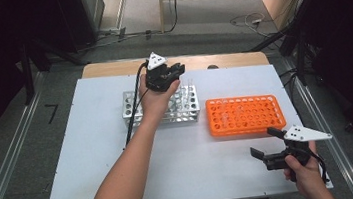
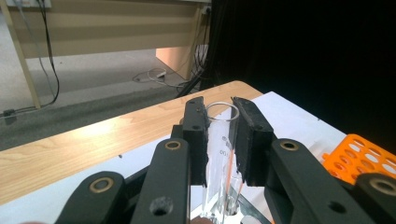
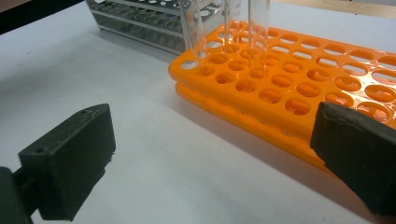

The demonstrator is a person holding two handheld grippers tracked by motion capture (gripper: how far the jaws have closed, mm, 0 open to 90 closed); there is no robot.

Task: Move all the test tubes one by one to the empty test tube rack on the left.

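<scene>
My left gripper (image 2: pixel 219 123) is shut on a clear glass test tube (image 2: pixel 218 149) with an orange stripe, held upright with its rim just above the pads. In the high view the left gripper (image 1: pixel 176 72) is over the back right part of a metal tube rack (image 1: pixel 133 109). The tube's lower end is hidden behind the jaws. My right gripper (image 1: pixel 266 143) is open with nothing between its fingers, and it hovers in front of an orange tube rack (image 1: pixel 262 115). In the right gripper view, several clear tubes (image 3: pixel 258 28) stand in the orange rack's (image 3: pixel 299 79) near corner.
A white board (image 1: pixel 97 169) covers the wooden table (image 1: pixel 110 68). The metal rack (image 3: pixel 140 23) and the orange rack stand side by side mid-table. A black cable (image 1: pixel 133 114) trails from the left gripper along the forearm. Dark stands and floor cables surround the table.
</scene>
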